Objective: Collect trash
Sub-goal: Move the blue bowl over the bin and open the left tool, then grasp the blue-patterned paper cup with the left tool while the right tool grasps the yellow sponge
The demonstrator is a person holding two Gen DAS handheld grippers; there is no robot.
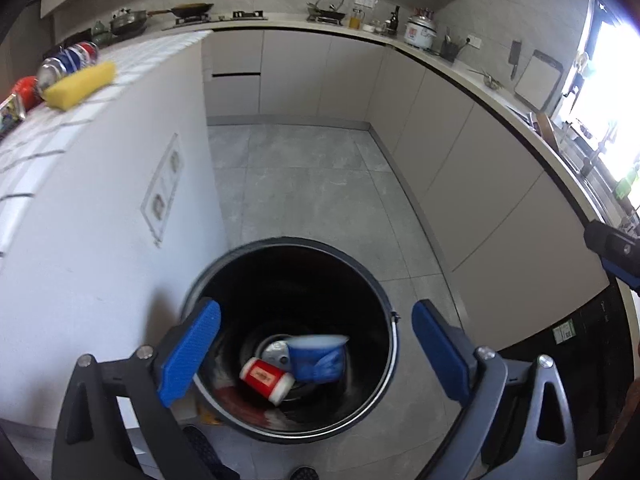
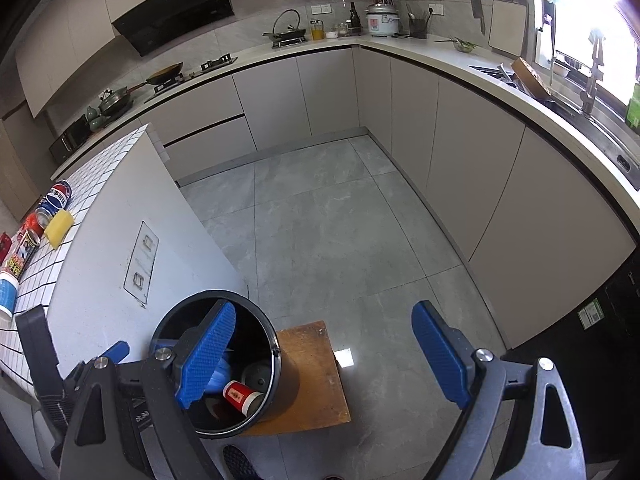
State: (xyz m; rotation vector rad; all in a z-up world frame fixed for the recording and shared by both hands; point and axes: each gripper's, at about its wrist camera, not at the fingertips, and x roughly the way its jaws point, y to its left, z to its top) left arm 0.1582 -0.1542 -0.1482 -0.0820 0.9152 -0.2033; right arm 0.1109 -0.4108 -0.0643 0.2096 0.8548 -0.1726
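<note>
- Far left of the left gripper [image 1: 316,354], up on the tiled counter [image 1: 132,68]: yellow sponge [image 1: 80,85], cans [image 1: 70,62] behind it. Looks like trash not collected yet, well apart from the jaws.
- Counter's white side wall [image 1: 100,220] drops just left of the left finger; tight edge on that side, little room to swing.
- Left gripper jaws wide, nothing between the pads. It hangs right over the open black bin [image 1: 224,276], angled down into it; a drop pose, judging by the blurred blue-white cup [image 1: 318,354] inside below the jaws.
- Bin also has a red-white can [image 1: 267,379] and a grey lid-like disc [image 1: 276,352] at the bottom. So the task's trash is partly in the bin, the rest on the counter.
- Bin rim rings both fingertips; lifting straight up looks like the clean exit.
- Right gripper [image 2: 324,356]: jaws wide, empty. Bin [image 2: 280,364] lies under its left finger, on a wooden stool [image 2: 316,380] that raises it near counter height.
- Ahead and right of the right gripper: open grey floor [image 2: 340,220], plenty of room. Cabinets [image 2: 500,200] well apart to the right.
</note>
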